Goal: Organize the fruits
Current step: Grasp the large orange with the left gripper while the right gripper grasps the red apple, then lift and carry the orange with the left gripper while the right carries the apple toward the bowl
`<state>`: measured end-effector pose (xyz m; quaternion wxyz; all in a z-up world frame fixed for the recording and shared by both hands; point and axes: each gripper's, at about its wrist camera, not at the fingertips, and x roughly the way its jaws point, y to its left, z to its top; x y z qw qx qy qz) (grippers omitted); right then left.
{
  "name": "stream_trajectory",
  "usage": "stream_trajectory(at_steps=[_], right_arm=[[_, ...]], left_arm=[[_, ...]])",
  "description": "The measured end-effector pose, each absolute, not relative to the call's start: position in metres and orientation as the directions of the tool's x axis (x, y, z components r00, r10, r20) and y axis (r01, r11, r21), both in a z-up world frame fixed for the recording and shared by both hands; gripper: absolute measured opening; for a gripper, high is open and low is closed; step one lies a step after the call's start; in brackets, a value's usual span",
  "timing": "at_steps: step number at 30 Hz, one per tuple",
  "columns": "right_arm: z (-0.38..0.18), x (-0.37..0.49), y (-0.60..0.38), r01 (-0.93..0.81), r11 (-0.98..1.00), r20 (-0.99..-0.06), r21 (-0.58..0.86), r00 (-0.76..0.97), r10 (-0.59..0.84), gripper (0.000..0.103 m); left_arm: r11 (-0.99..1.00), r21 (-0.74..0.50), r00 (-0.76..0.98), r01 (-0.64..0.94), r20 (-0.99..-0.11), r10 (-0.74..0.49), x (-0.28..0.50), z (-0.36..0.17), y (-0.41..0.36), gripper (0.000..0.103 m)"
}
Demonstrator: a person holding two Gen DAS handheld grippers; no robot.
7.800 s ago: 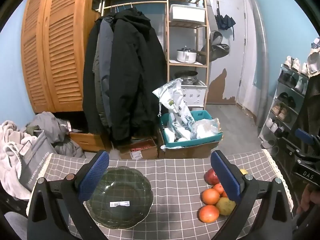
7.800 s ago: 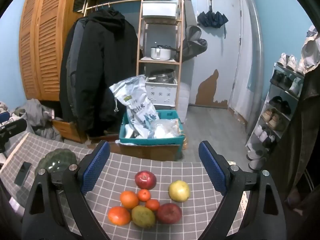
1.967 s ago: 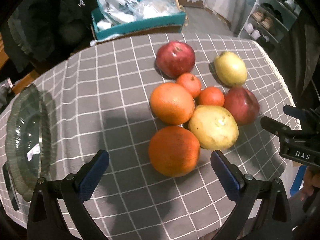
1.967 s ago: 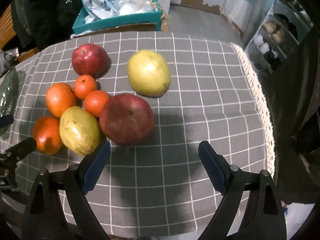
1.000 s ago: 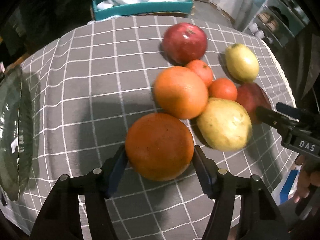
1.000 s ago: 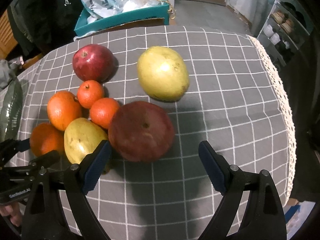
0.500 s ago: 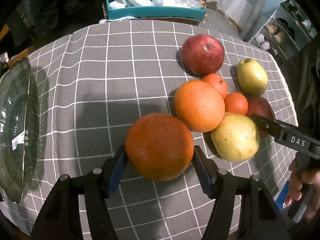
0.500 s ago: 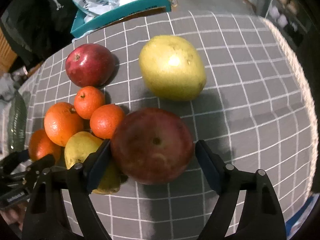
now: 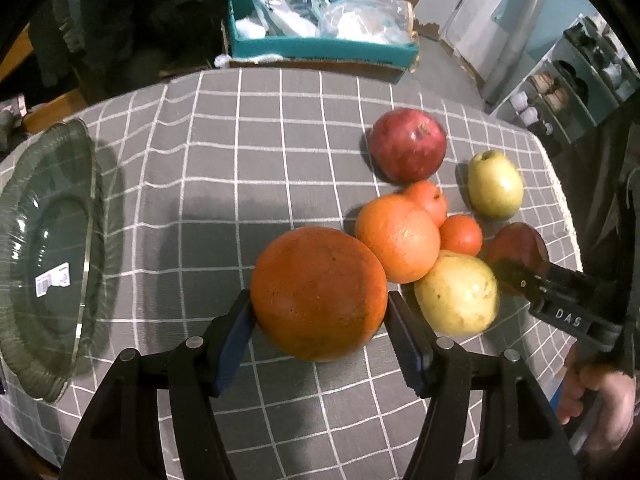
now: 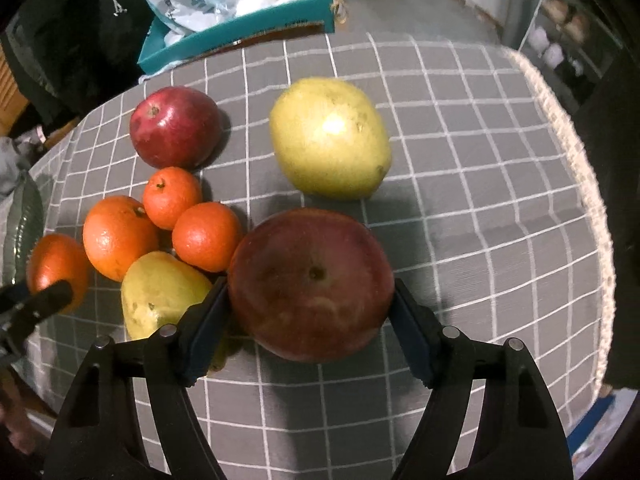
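No fruit sits in the bowl [image 9: 48, 240] yet. Left tongs [image 9: 320, 316] clamp an orange [image 9: 320, 292], right tongs [image 10: 310, 312], just closing, grip an apple [image 10: 312, 280] (five fruits wait on the worktop [image 9: 224, 168], right of the bowl).

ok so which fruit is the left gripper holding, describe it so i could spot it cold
On the grey checked tablecloth, find the fruit cluster to the right of the green glass bowl. At the cluster's bowl-side edge, the left gripper clamps the big orange. It is the largest and deepest-coloured orange fruit there.
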<state>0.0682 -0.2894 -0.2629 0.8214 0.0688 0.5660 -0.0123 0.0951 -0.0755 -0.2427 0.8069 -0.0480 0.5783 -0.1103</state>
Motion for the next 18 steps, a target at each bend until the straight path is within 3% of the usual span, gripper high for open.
stream_trajectory(at_steps=[18], right_arm=[[-0.180,0.047,-0.270,0.032,0.999,-0.814,-0.015,0.580,-0.031,0.077]], left_arm=[[0.983,-0.137,0.489,0.121,-0.854,-0.179,0.076,-0.175,-0.053,0.066]])
